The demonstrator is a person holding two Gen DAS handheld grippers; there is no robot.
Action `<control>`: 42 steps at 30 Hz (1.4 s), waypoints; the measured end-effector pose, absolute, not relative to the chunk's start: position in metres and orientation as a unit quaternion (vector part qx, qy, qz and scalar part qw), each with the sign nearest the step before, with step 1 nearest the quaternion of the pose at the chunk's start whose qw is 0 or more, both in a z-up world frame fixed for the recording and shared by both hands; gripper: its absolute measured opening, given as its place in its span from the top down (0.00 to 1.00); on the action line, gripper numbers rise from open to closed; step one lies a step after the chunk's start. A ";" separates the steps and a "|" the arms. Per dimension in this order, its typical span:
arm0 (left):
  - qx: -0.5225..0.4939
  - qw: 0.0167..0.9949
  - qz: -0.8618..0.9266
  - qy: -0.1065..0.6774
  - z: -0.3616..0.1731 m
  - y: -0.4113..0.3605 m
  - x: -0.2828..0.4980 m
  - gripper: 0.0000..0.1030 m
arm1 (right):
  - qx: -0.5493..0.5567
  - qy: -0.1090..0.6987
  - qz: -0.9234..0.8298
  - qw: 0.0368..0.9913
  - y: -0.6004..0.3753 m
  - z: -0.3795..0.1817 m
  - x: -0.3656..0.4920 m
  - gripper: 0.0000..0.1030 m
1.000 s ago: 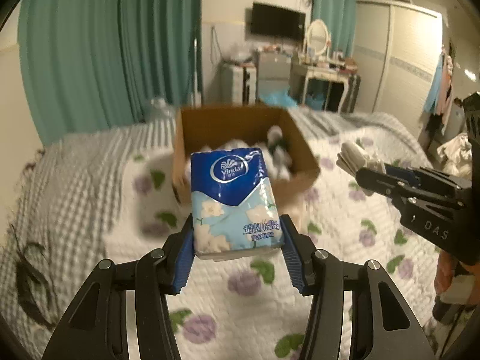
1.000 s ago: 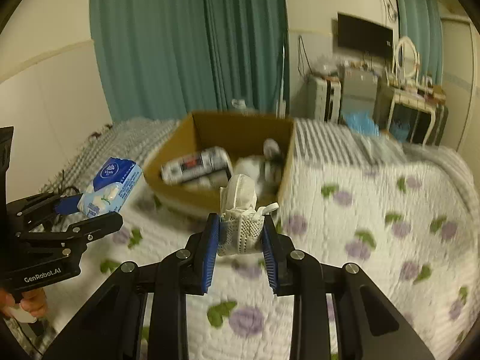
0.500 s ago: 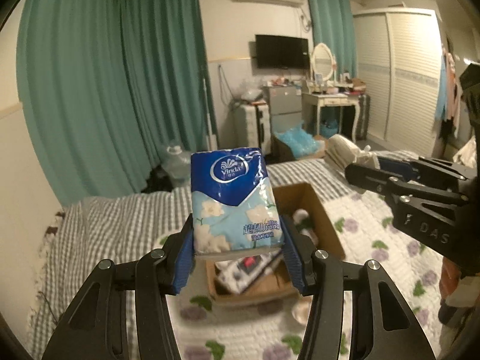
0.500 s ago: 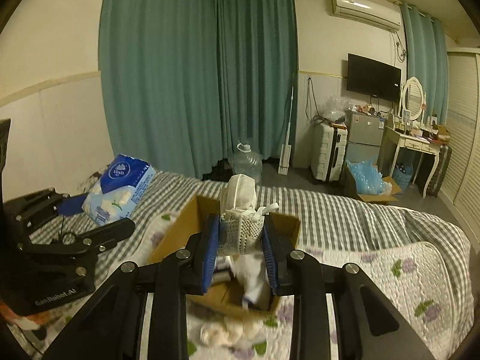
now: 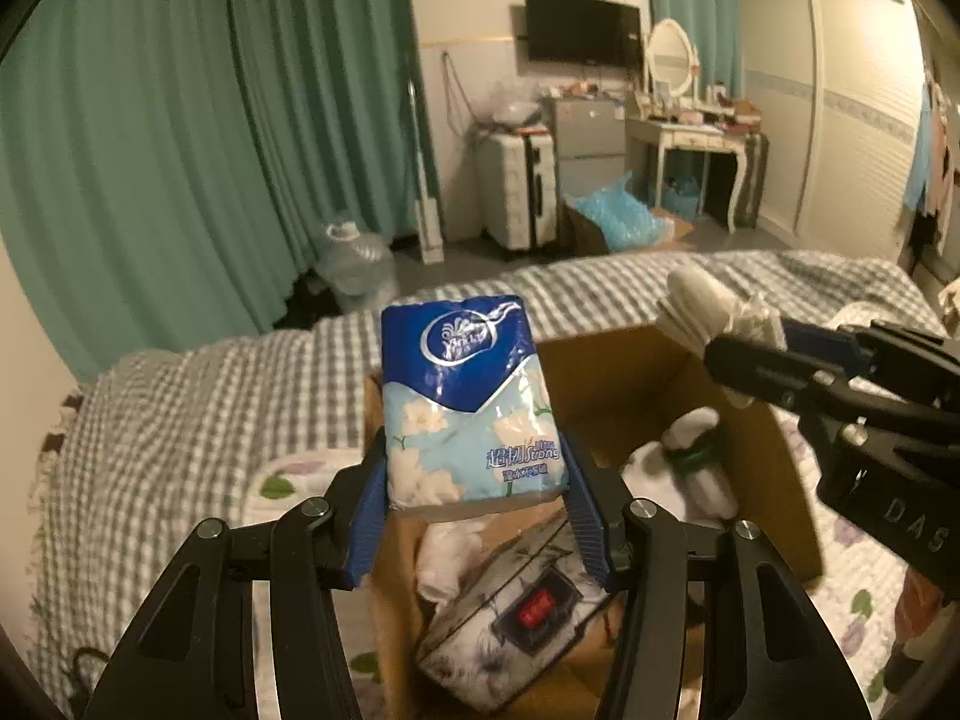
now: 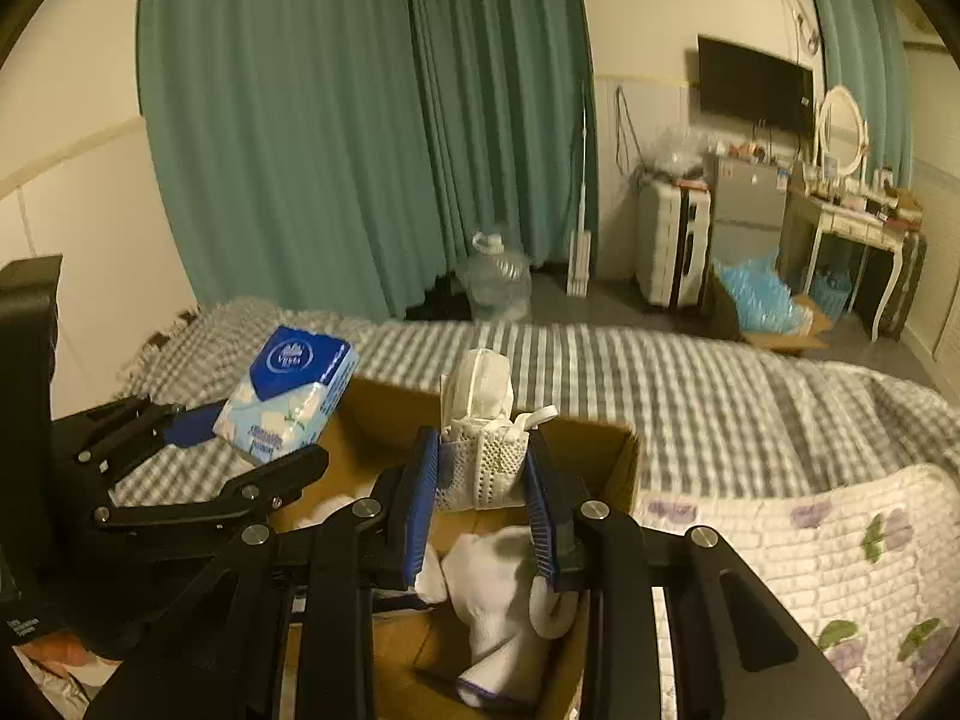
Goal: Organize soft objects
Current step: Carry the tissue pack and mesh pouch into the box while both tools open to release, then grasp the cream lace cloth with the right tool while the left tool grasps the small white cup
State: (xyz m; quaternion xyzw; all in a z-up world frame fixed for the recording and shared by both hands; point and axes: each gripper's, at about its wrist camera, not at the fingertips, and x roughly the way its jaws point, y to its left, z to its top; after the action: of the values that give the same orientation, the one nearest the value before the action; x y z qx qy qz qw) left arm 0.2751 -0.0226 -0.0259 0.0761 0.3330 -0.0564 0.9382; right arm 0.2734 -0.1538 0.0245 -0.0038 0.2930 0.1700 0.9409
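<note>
A: What is the left gripper (image 5: 477, 516) holding?

B: A soft pack of tissues (image 5: 468, 402), dark blue on top and light blue with white flowers below. The two blue fingers (image 5: 367, 516) press on its sides, so they are closed as far as the pack lets them.

A: Where is the pack?

B: Up in the air over the near left part of the open brown cardboard box (image 5: 630, 384). The box sits on the bed with the grey and white checked blanket (image 5: 198, 396).

A: And the right gripper (image 6: 482, 483)?

B: It pinches a white mesh shoe (image 6: 483, 432), toe pointing up. The fingers squeeze it tight from both sides. It is over the box too, more to the right.

A: What is inside the box?

B: A grey and white tissue pack with a red label (image 5: 522, 606), lying near, and some white socks (image 6: 501, 588). One white sock with a green band (image 5: 696, 450) is farther right
</note>
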 end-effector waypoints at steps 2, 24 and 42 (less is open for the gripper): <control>0.075 0.936 -0.060 0.339 -0.031 -0.024 0.277 0.50 | -0.006 0.304 0.172 0.937 -0.154 0.009 0.283 0.73; 0.060 0.954 -0.012 0.292 0.033 -0.030 0.216 0.26 | 0.011 0.260 0.098 0.961 -0.228 0.057 0.212 0.04; 0.016 0.948 -0.006 0.319 -0.023 -0.025 0.133 0.26 | -0.010 0.302 0.119 0.946 -0.231 0.011 0.128 0.03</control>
State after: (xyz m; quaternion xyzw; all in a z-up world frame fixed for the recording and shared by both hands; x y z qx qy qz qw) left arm 0.1334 -0.0252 -0.0234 0.0161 0.3190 -0.0060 0.9476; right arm 0.1280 -0.2309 0.0113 -0.0103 0.3015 0.1192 0.9459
